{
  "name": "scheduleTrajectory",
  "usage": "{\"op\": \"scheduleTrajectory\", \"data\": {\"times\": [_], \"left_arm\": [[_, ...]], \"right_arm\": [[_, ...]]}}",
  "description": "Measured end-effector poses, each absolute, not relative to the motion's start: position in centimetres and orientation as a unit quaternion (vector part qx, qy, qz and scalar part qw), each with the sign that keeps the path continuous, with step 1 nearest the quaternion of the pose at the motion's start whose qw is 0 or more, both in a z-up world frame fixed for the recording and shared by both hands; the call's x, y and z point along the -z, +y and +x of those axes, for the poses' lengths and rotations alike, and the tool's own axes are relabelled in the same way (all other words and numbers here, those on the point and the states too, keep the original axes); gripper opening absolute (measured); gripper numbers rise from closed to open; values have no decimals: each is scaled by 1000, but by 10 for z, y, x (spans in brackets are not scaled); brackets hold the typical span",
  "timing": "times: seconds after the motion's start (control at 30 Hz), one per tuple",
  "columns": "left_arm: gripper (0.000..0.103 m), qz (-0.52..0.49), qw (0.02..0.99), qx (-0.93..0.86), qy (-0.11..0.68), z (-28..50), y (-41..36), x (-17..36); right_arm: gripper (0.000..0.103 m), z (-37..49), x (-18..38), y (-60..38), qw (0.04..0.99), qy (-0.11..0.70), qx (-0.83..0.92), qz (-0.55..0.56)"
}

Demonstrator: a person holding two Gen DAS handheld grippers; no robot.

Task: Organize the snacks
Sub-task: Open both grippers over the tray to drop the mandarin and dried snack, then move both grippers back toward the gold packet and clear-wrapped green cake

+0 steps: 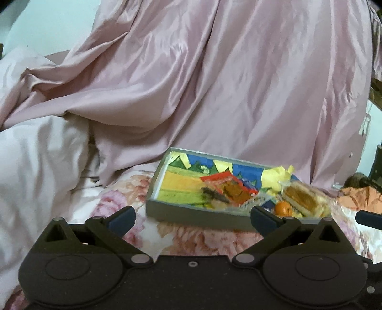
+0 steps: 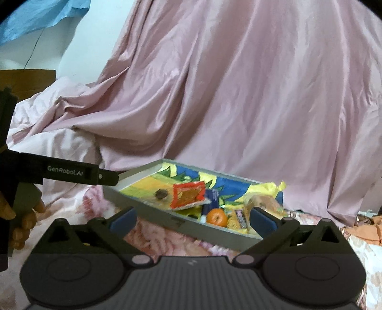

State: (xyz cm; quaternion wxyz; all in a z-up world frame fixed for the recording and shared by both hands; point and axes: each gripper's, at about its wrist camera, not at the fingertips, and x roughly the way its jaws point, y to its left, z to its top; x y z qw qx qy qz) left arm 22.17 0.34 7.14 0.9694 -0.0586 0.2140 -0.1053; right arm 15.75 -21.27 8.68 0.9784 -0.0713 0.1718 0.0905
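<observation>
A shallow grey tray (image 1: 155, 181) (image 2: 138, 171) with a bright lining lies on a flowered bedsheet (image 1: 191, 240). In it are a red packet (image 1: 222, 183) (image 2: 188, 194), a small orange (image 1: 283, 207) (image 2: 216, 217), a clear-wrapped bread slice (image 1: 303, 198) and a blue packet (image 2: 213, 195). My left gripper (image 1: 193, 218) stands open, short of the tray's near wall, with nothing between its fingers. My right gripper (image 2: 193, 220) is open too, in front of the tray's near right corner. In the right wrist view, the left gripper's finger (image 2: 105, 177) reaches the tray's left end, with a hand (image 2: 23, 214) below it.
Pink satin cloth (image 1: 214, 83) hangs like a wall right behind the tray. A white duvet (image 1: 35, 155) is heaped at the left. Crumpled orange cloth (image 1: 358, 198) lies to the right. A brown box (image 2: 26, 78) and blue plastic (image 2: 35, 14) are at the far left.
</observation>
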Motion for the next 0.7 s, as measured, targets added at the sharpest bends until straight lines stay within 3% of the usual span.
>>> {"op": "scheduleTrajectory", "data": {"times": [0.7], "left_arm": [[102, 24, 946, 99, 309, 139, 16, -11]], "right_arm": [[103, 110, -37, -185, 941, 323, -81, -64]]}}
